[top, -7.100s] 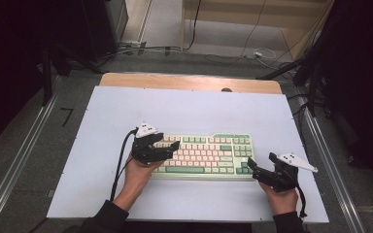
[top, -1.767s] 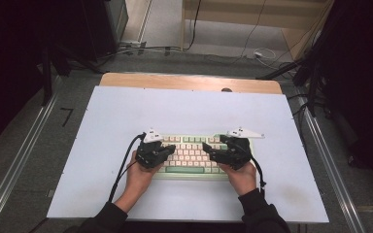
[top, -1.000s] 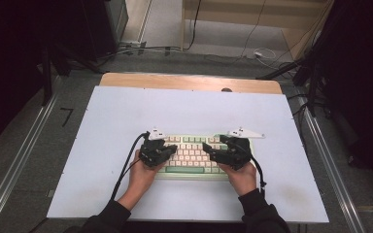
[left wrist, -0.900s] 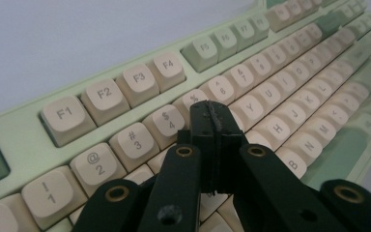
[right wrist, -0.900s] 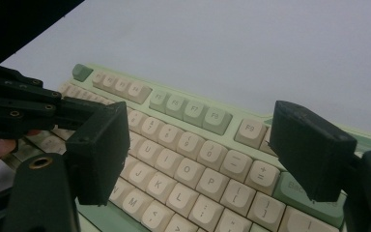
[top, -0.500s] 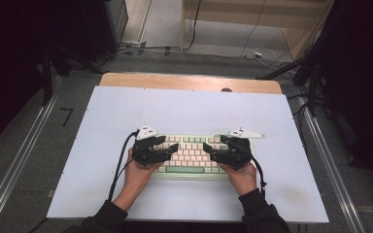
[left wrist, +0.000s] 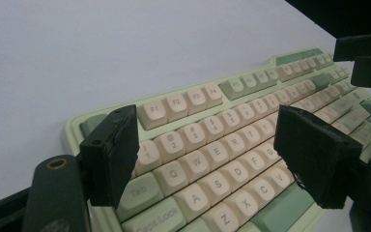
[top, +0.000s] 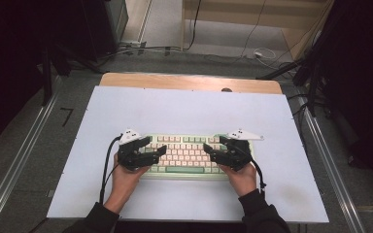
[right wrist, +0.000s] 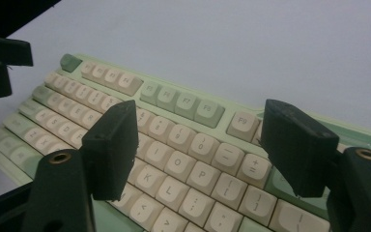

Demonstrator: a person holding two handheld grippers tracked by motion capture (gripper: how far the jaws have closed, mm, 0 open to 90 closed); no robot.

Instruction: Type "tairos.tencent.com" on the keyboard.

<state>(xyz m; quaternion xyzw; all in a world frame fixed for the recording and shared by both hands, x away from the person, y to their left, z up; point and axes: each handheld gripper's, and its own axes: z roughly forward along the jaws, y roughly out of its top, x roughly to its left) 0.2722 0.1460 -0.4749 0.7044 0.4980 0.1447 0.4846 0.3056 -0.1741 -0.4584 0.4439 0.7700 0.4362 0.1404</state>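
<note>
Green-and-cream keyboard (top: 187,154) flat on the near middle of the white worktop (top: 189,109), long side toward the person. Left tool (top: 158,148) over its left end, jaws apart and just been opening, keys below, nothing gripped. Right tool (top: 208,149) over the right end, jaws apart though just been closing a little, likewise gripping nothing. Judged step: pressing keys, between strokes. Next: choosing one key, lowering a single tip squarely, sparing the neighbours. Hard to tell whether any pad touches a cap; keyboard's ends partly hidden beneath the tools.
</note>
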